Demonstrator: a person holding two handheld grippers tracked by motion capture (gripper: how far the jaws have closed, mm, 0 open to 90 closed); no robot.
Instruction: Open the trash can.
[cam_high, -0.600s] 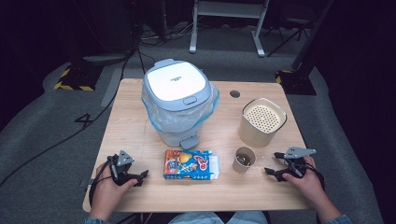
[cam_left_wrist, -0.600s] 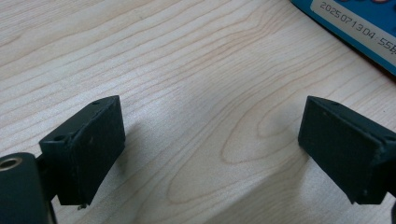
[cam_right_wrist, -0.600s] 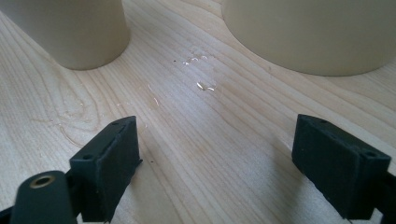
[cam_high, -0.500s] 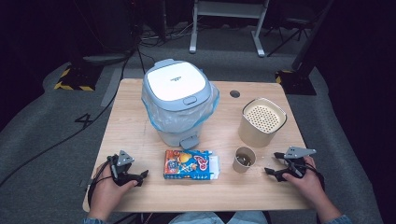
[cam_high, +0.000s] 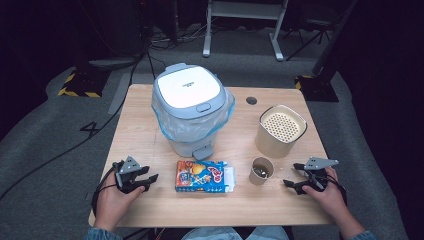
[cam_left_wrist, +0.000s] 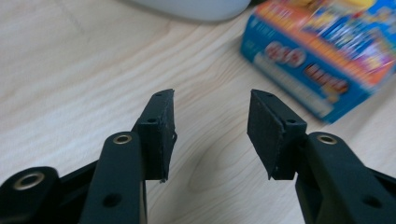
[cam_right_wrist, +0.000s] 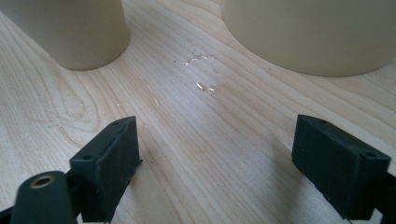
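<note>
My left gripper (cam_high: 148, 181) rests on the wooden table (cam_high: 140, 125) at the front left, held in a hand, its jaws open with nothing between them. In the left gripper view the left gripper (cam_left_wrist: 212, 114) points at bare wood, and a colourful snack box (cam_left_wrist: 322, 51) lies flat ahead to the right. That snack box (cam_high: 202, 176) sits at the front centre. My right gripper (cam_high: 293, 175) is at the front right, jaws wide apart and empty. Ahead of the right gripper (cam_right_wrist: 215, 135) stand a small beige cup (cam_right_wrist: 70, 32) and a larger beige canister (cam_right_wrist: 317, 32).
A white-lidded bin (cam_high: 192, 107) lined with a blue bag stands at the table's centre back. The small cup (cam_high: 261, 171) holds something dark; the canister (cam_high: 281, 131) has a perforated top. Small droplets or crumbs (cam_right_wrist: 201, 84) lie on the wood. Cables and stands surround the table.
</note>
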